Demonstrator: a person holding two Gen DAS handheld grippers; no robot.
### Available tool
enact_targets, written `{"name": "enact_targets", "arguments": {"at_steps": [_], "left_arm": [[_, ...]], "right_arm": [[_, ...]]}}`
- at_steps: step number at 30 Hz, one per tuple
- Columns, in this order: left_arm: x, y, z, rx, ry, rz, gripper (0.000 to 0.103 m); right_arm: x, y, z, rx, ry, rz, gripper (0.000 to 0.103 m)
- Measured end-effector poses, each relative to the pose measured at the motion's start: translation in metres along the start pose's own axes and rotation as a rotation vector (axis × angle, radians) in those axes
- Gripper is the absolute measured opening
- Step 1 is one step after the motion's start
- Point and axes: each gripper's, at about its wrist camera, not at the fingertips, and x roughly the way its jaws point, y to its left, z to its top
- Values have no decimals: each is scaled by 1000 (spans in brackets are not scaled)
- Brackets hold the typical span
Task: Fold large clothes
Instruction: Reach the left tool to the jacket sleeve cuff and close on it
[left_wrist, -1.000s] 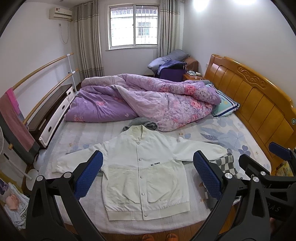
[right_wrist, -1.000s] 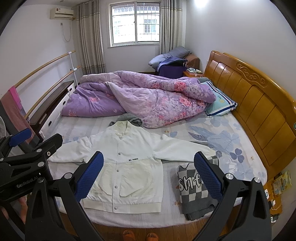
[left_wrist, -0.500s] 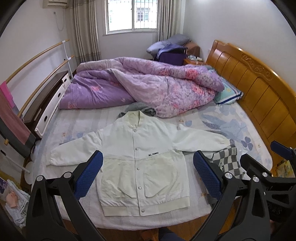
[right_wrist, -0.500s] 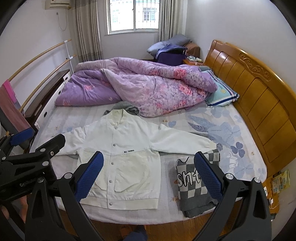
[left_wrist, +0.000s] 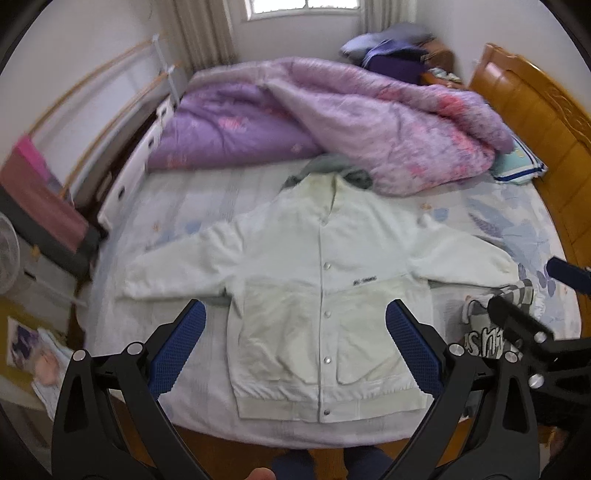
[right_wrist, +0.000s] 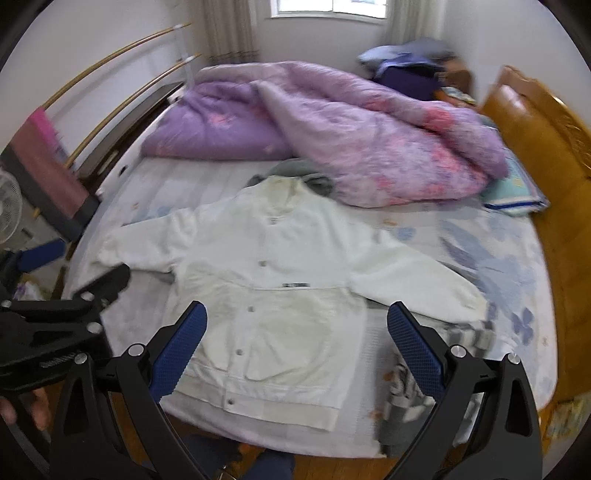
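While both tongs, left gripper (left_wrist: 295, 343) and right gripper (right_wrist: 297, 345), gape wide holding nothing, the white snap-button jacket (left_wrist: 317, 295) lies flat near the bed's (left_wrist: 207, 206) front edge.

White snap-front jacket (left_wrist: 325, 291) lies flat, sleeves spread, on bed.

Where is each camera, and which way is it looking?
Left wrist: sits on the left gripper, looking down its open blue fingers at the white jacket on the bed; the right gripper pokes in at the right edge.
Right wrist: sits on the right gripper, facing the same jacket; the left gripper and a hand show at left.
Shared: jacket, purple quilt, checkered garment, wooden headboard.
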Motion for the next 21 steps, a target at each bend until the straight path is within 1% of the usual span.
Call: {"name": "enact_targets", "arguments": {"at_steps": [2, 4, 5, 6, 7, 8, 9, 11, 12, 13, 14, 15, 16, 18, 20, 21], "left_arm": [[27, 33, -3, -66, 57, -13, 98], [59, 77, -11, -147, 94, 1, 98], [73, 98, -15, -182, 115, -4, 98], [89, 125, -19, -237, 131, -23, 98], [102, 148, -24, -286, 128, -40, 98], [116, 171, -29, -333, 131, -43, 98], [130, 196, -34, -382, 143, -36, 98], [165, 259, -48, -488, 146, -36, 98], [182, 288, -54, -531, 153, -14, 98], [195, 310, -59, -565, 158, -4, 98], [214, 341, -67, -625, 162, -5, 98], [226, 361, -72, -664, 165, -4, 98], [242, 389, -79, -716, 157, -3, 98], [269, 431, -90, -782, 148, -10, 98], [302, 481, -107, -877, 198, 17, 98], [311, 493, -112, -909, 200, 14, 98]], "right_arm": [[23, 19, 10, -33, 13, 31, 94], [45, 31, 20, -40, 39, 59, 94], [58, 39, 24, -38, 44, 88, 94], [75, 48, 30, -38, 60, 84, 94], [85, 53, 34, -38, 73, 81, 89], [103, 63, 38, -26, 87, 97, 84], [117, 70, 40, -14, 101, 100, 71], [152, 85, 45, 22, 153, 112, 60], [169, 94, 47, 35, 172, 109, 50], [190, 105, 49, 47, 194, 112, 44], [208, 114, 49, 62, 213, 138, 40], [220, 120, 49, 74, 226, 147, 26], [238, 129, 50, 79, 242, 150, 15], [278, 154, 50, 79, 276, 187, 10], [317, 179, 50, 58, 306, 199, 9], [332, 187, 51, 55, 317, 208, 8]]}}
